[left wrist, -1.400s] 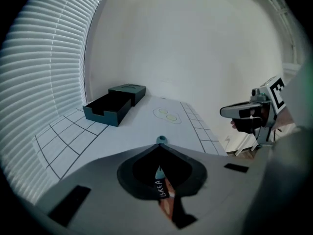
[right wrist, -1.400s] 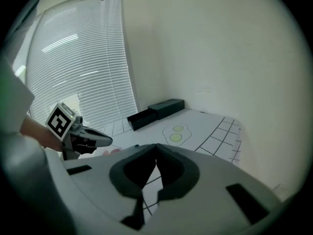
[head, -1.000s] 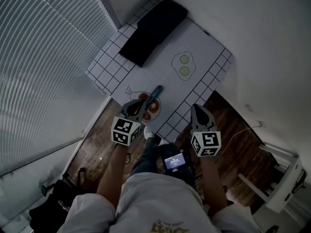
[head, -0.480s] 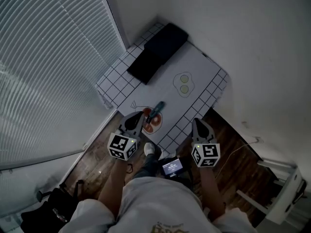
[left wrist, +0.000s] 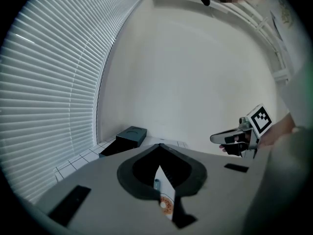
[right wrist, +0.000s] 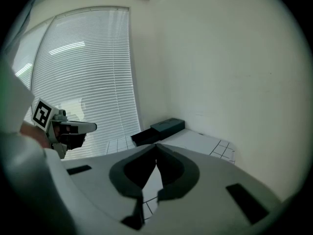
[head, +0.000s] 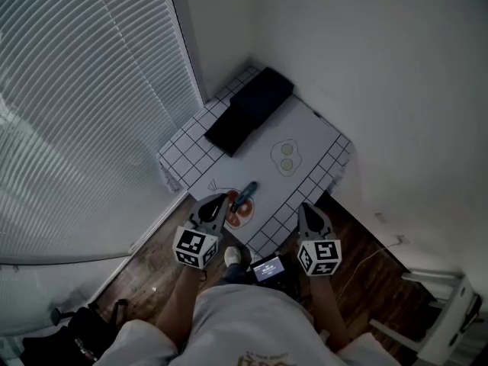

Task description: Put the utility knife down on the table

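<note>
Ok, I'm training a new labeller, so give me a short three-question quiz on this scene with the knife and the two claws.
1. True or false: the utility knife is clamped in the left claw.
2. What stands at the far end of the table? A. a black box B. a red mug C. a stack of plates
3. Fill in: the right claw holds ____.

Key
1. False. The knife lies free on the table, partly over a red drawing, and the left claw is shut on nothing.
2. A.
3. Nothing. Its jaws are together and empty.
</note>
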